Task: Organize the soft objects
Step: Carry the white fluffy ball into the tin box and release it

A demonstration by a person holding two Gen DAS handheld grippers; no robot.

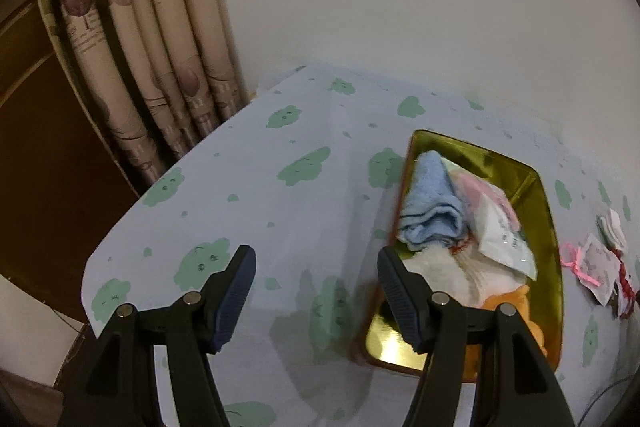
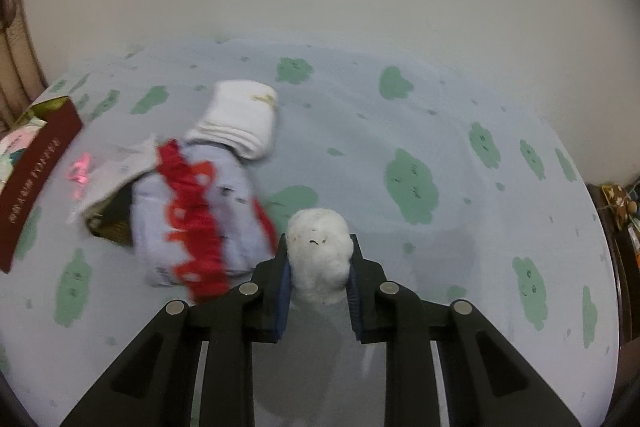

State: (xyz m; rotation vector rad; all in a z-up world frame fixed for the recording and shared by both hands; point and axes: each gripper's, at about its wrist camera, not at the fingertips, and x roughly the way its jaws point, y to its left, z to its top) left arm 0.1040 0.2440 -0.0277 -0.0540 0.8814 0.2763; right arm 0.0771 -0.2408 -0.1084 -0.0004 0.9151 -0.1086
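Right tool [image 2: 318,269] is clamping white fluffy ball [image 2: 319,251] over worktop [image 2: 400,131] | left tool [image 1: 316,293] is gaping, empty | gold tray [image 1: 546,227] is holding blue towel [image 1: 432,209] | red-trimmed packet [image 2: 196,211], white sock [image 2: 240,119] are lying just left of the ball

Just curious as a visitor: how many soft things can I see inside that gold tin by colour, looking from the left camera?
Blue folded terry towel: 1
White fluffy cloth: 1
Orange plush piece: 1
Pink-and-white flat packet: 1
Total: 4 visible in the gold metal tin; anything underneath is hidden.
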